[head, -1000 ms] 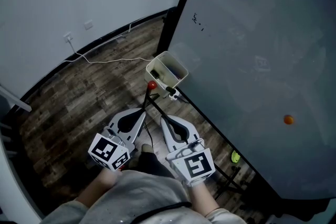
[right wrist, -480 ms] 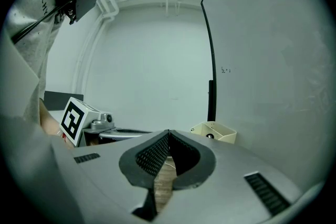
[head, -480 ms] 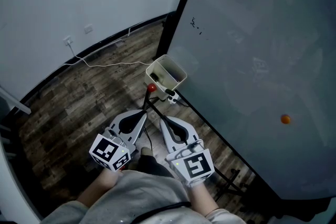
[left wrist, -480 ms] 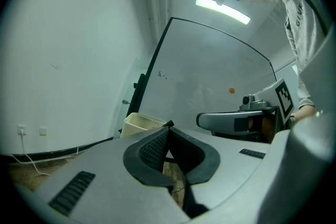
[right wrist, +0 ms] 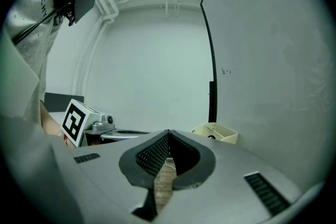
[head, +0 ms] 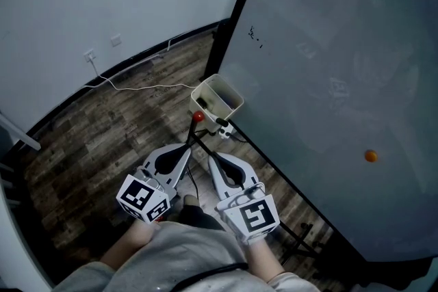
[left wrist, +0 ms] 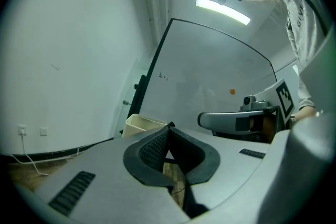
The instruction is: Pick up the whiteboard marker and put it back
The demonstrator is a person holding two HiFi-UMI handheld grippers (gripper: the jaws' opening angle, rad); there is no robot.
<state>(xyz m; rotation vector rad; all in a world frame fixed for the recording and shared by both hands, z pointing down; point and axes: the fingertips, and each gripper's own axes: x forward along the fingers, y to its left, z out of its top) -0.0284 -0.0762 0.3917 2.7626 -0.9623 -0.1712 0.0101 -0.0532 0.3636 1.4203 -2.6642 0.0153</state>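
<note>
- Left gripper (head: 185, 146) and right gripper (head: 210, 156) are held side by side, each with fingers pressed together on nothing.
- The likely whiteboard marker (head: 223, 124), a small black-and-white stick, lies just ahead of the fingertips, beneath the beige box (head: 236, 98) on the whiteboard (head: 328, 78) frame.
- It seems to lie along the board's edge, slightly nearer the right gripper.

Cream box (head: 230, 104), orange dot (head: 370, 156), perhaps red marker (head: 198, 116)

White cable (head: 137, 87) trails across wood floor (head: 82, 147); orange magnet (head: 370, 156) stuck on whiteboard (head: 328, 65).
</note>
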